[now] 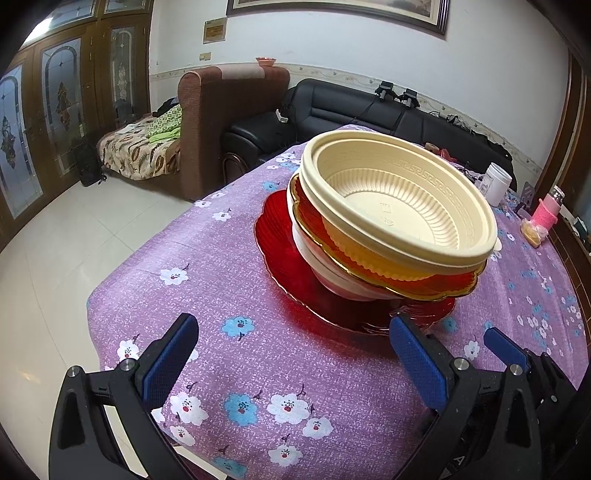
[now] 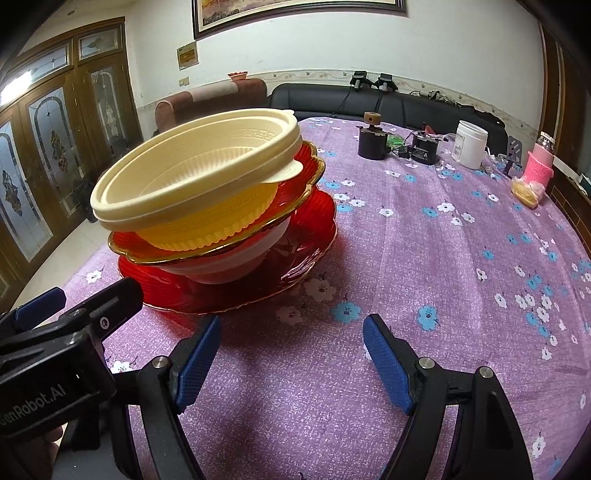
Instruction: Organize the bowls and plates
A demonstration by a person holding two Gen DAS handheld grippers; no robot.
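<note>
A home living room: a brown armchair (image 1: 221,122) and black sofa (image 1: 351,114) stand at top centre, wooden glass-panelled doors (image 1: 48,122) fill the left, a framed picture (image 2: 295,14) hangs above, and a flowered cloth covers the bench (image 2: 424,258).

Your right tool (image 2: 291,350) is wide open over the purple flowered tabletop (image 2: 424,258), holding nothing. Your left tool (image 2: 40,310) pokes in at the left edge. Just ahead sits a stack: a big red plate (image 2: 306,258), a white bowl (image 2: 236,264), a smaller red plate (image 2: 306,177), and a tilted cream bowl (image 2: 192,173) on top.
</note>
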